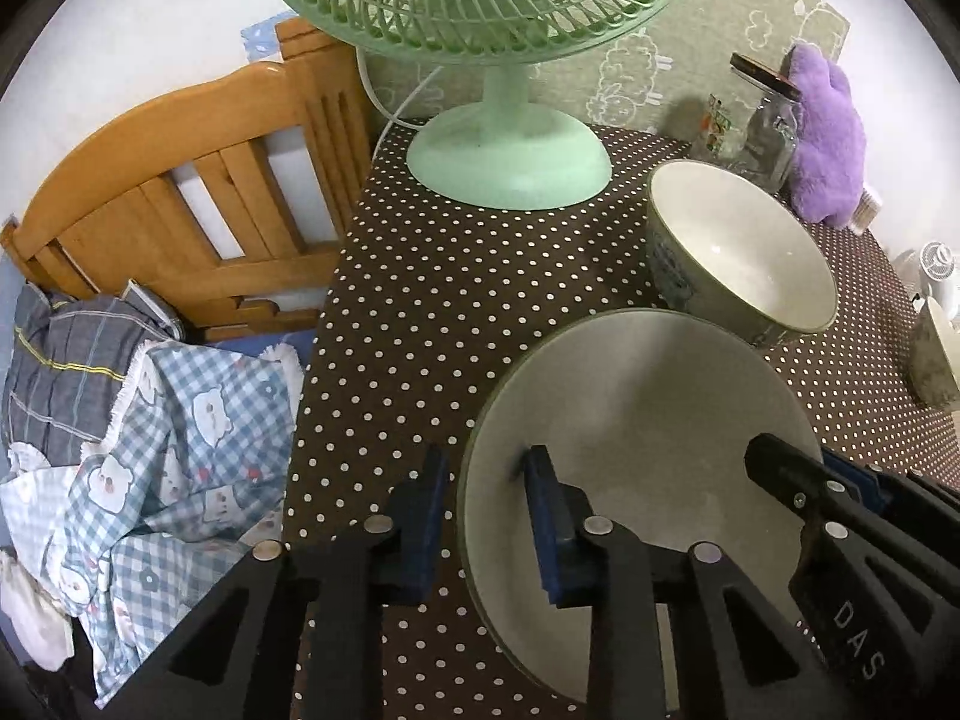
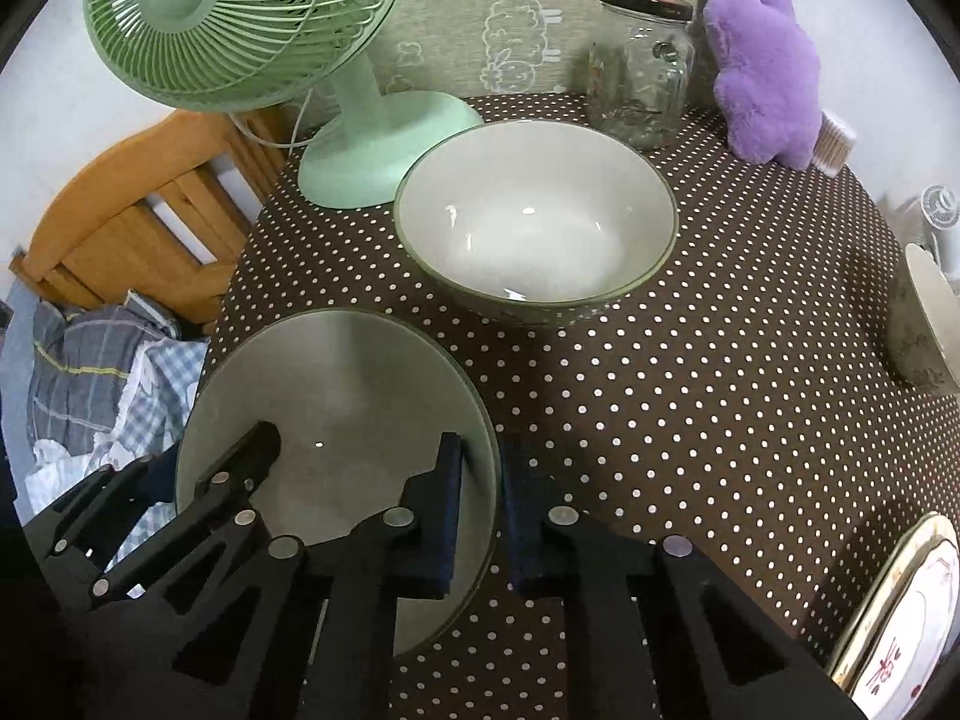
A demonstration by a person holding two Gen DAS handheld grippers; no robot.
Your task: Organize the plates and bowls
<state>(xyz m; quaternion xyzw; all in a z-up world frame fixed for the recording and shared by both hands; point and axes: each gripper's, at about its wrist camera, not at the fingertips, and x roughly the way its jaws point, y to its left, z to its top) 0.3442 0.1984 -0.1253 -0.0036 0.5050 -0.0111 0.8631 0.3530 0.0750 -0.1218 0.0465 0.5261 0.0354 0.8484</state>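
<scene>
Left claw [image 1: 489,516] clamped on near bowl [image 1: 654,396] left rim, one pad inside, one outside. Right claw [image 2: 483,510] clamped on the same bowl's right rim. Bowl sits on worktop [image 2: 690,420], not lifted. Second bowl [image 2: 534,216] just behind, by fan [image 2: 384,144]. Third bowl [image 2: 927,324] far right, plate [image 2: 900,618] near right. Nothing stacked yet; looks like an early stage.

— What is seen carrying the things?
— A table under a brown polka-dot cloth [image 2: 690,396].
— What is set on it?
— A near bowl [image 2: 336,396] at the left, a second bowl [image 2: 534,228] farther back, a green fan [image 2: 390,144], a glass jar [image 2: 651,72], a purple plush toy [image 2: 762,66], and a patterned plate [image 2: 906,618] near right.
</scene>
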